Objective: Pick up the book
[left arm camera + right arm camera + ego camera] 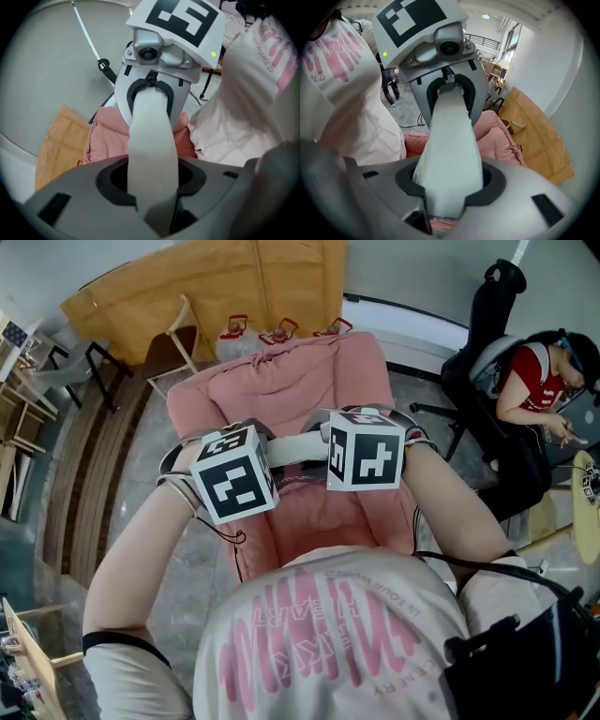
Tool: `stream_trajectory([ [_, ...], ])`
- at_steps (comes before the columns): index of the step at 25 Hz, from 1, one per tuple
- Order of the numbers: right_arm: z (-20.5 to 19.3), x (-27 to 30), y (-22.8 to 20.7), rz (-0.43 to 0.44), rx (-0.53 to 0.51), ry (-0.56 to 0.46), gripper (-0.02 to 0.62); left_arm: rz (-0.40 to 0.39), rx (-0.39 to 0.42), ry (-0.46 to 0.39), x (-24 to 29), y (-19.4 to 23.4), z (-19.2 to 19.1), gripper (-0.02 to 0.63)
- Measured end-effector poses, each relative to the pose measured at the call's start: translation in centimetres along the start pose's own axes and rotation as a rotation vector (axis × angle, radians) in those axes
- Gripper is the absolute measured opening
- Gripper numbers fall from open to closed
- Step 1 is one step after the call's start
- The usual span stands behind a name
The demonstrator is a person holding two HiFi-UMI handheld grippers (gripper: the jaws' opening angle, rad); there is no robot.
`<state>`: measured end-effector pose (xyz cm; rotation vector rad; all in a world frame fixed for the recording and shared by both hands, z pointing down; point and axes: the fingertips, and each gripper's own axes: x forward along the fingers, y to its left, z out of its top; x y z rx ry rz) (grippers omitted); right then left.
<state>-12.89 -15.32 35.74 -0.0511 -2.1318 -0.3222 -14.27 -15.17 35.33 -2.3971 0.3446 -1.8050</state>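
White book [298, 448] spans between left hand-held gripper [152, 185] and right hand-held gripper [450, 185], each pinching one end to share its weight, above the pink armchair [281, 381].

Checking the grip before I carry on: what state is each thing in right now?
book, closed, held across between both grippers over the armchair.
left gripper, jaws shut on one end of the book.
right gripper, jaws shut on the other end of the book.
pink armchair, upright, beneath the book.
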Motion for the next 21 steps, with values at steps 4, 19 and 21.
stream_trajectory([
  [4, -0.24, -0.18, 0.23, 0.002, 0.009, 0.002, 0.187, -0.007, 0.008, -0.001, 0.01, -0.18, 0.31, 0.187],
  [19, -0.64, -0.21, 0.72, 0.021, 0.008, 0.017, 0.186, -0.034, 0.007, -0.006, 0.34, -0.76, 0.61, 0.187],
  [21, -0.68, -0.14, 0.74, 0.023, 0.008, 0.019, 0.184, -0.036, 0.007, -0.006, 0.43, -0.8, 0.58, 0.187],
])
